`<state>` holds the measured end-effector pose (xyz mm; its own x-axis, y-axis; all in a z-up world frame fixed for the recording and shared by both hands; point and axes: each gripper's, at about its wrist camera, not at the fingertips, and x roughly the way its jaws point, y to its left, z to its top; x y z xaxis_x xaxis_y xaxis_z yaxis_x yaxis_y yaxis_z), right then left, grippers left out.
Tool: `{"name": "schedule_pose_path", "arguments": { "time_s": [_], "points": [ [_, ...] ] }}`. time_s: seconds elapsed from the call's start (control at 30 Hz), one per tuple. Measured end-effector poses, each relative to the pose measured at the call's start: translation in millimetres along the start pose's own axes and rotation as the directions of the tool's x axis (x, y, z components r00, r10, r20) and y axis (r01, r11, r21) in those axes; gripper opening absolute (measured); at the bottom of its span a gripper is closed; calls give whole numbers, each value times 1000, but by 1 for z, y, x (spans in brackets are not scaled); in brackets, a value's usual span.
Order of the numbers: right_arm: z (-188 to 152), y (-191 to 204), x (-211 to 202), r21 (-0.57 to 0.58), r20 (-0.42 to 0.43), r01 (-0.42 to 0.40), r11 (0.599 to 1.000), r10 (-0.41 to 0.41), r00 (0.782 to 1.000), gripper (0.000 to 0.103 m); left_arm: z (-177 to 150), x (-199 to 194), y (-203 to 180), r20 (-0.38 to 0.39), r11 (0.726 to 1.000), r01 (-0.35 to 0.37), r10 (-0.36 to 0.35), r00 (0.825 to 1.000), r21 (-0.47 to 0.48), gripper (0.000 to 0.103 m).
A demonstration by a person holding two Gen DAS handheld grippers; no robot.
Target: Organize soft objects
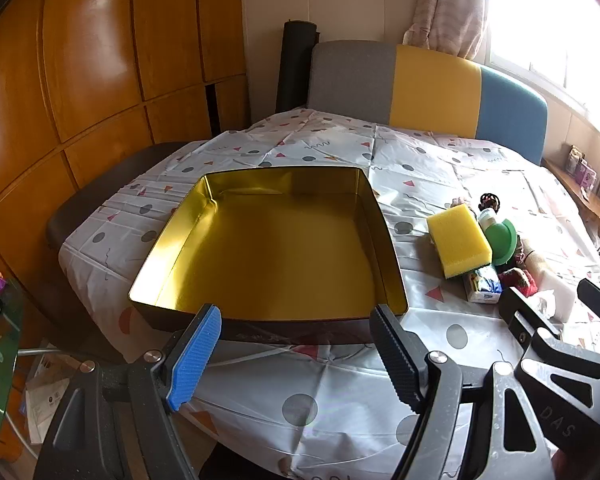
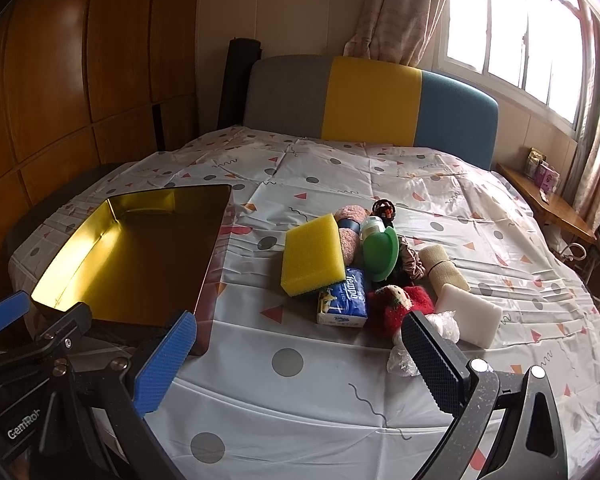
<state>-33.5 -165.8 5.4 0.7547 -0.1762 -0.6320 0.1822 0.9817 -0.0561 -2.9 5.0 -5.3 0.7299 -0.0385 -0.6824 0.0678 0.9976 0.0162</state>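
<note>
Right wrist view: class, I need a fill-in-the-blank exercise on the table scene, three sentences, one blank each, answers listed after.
1. The square gold-lined metal tin holds ____ objects.
2. The yellow rectangular foam sponge leans partly on the blue ____ tissue packet.
3. The right gripper hovers above the patterned tablecloth with its jaws ____.

Missing words: no; Tempo; open

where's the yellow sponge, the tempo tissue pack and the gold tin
yellow sponge [image 2: 313,254], right wrist view, middle of its top face
tempo tissue pack [image 2: 346,296], right wrist view, blue printed front
gold tin [image 1: 268,252], left wrist view, bare inner floor
</note>
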Motion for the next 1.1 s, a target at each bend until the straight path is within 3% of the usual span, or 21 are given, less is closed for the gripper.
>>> {"name": "schedule_pose_path", "arguments": {
  "time_s": [0.53,0.77,0.93,1.1],
  "points": [
    [-1,-5,2,2,-4,-1,1000,1,1000,103,-1,1,-4,-17,1000,16,-16,1000,12,78],
    [0,-19,5,7,-7,-12,1000,12,1000,103,2,0,-13,-30,994,104,-103,994,34,78],
    [9,-58,12,79,-40,-94,992,97,994,103,13,-1,-24,-88,954,301,-299,950,4,85],
    [18,-128,28,190,-77,-73,979,89,993,103,26,3,-58,-153,910,411,-400,904,50,85]
  ]
}}
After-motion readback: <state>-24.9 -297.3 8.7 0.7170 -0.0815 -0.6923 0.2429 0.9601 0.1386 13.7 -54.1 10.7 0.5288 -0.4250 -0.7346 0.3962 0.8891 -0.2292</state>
